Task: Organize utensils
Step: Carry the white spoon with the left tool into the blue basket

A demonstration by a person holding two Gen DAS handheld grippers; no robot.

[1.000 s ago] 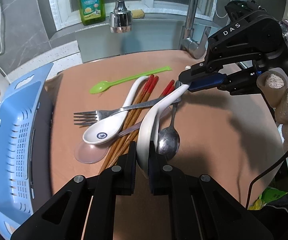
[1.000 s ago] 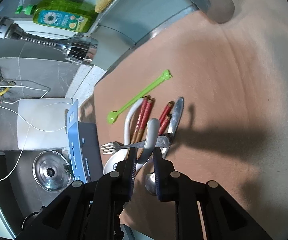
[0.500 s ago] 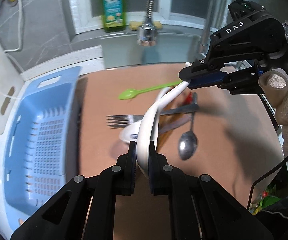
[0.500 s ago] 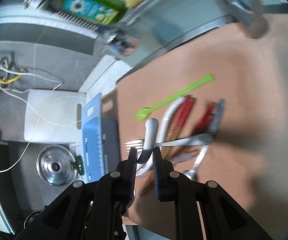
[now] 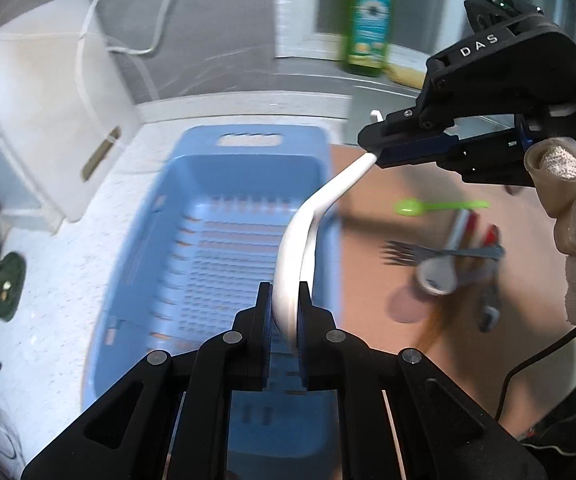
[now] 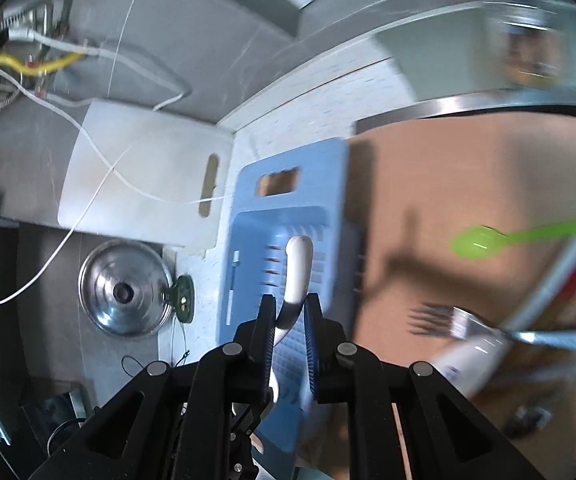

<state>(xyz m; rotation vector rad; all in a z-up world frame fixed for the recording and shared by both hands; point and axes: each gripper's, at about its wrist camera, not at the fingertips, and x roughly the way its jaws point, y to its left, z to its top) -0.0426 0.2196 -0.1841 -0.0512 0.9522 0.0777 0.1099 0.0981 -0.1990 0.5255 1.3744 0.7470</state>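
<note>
A: Where is the spoon point(image 5: 308, 220)?

B: In mid-frame of the left wrist view, held up over the blue basket point(image 5: 160, 208). The left gripper point(image 5: 285, 316) pinches its bowl end at lower centre, and the handle curves up to the right.

A: And the other end?

B: The right gripper point(image 5: 380, 152), at upper right of that view, is clamped on the handle tip. In the right wrist view the white handle point(image 6: 299, 264) stands up between that gripper's fingers point(image 6: 266, 320), with the basket point(image 6: 328, 184) behind it.

A: So both are clenched on the same spoon?

B: Yes, one at each end. It touches nothing else that I can see.

A: What is left on the mat?

B: At the right of the left wrist view, a blurred pile on the tan mat point(image 5: 372, 280): a green spoon point(image 5: 440, 206) at the top, below it a fork point(image 5: 440, 251) lying across a second white spoon point(image 5: 438, 276), and red-tipped chopsticks point(image 5: 488, 236) just beside them.

A: Anything beyond the basket?

B: A white cutting board point(image 5: 40, 112) at the upper left, a green soap bottle point(image 5: 366, 28) at the top, and in the right wrist view a steel lid point(image 6: 124, 290) at the left.
</note>
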